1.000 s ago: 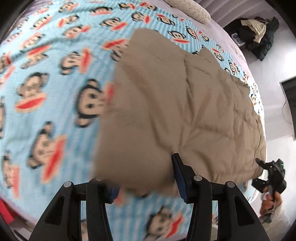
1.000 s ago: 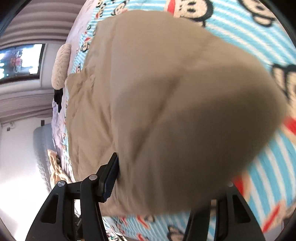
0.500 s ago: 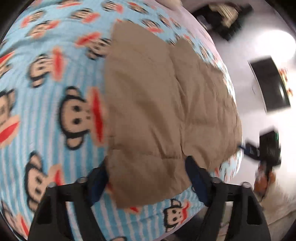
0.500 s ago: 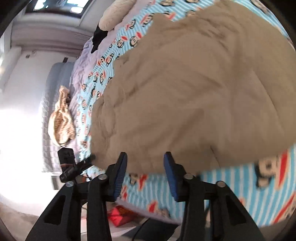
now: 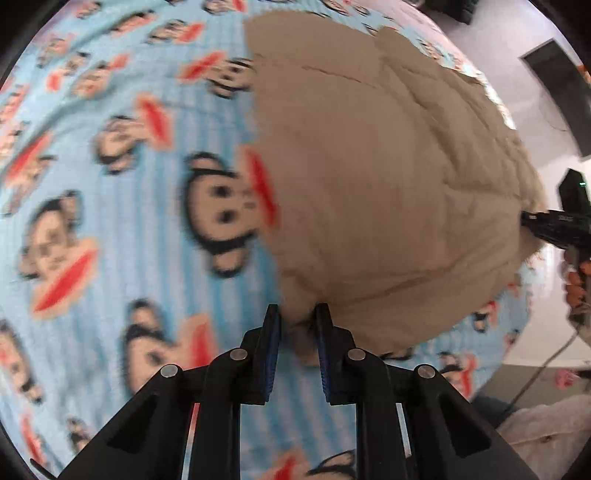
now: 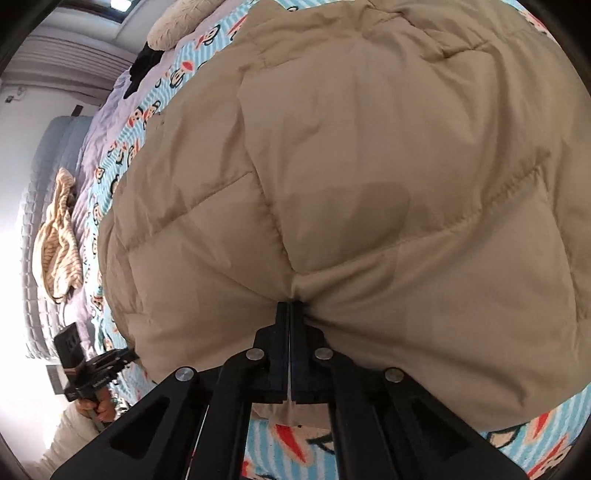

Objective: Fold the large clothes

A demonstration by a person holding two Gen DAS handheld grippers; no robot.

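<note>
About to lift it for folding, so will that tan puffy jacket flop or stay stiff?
The jacket will likely sag between the right gripper and left gripper, since it bunches at both pinches. Its puffed quilting suggests it is light yet springy.

One tan quilted jacket (image 6: 369, 166) lies on one monkey-print blanket (image 5: 110, 221). Beyond the jacket sit one cream pillow (image 6: 173, 27) and one striped garment (image 6: 59, 243). Two grippers: left gripper (image 5: 297, 314), right gripper (image 6: 289, 306).
</note>
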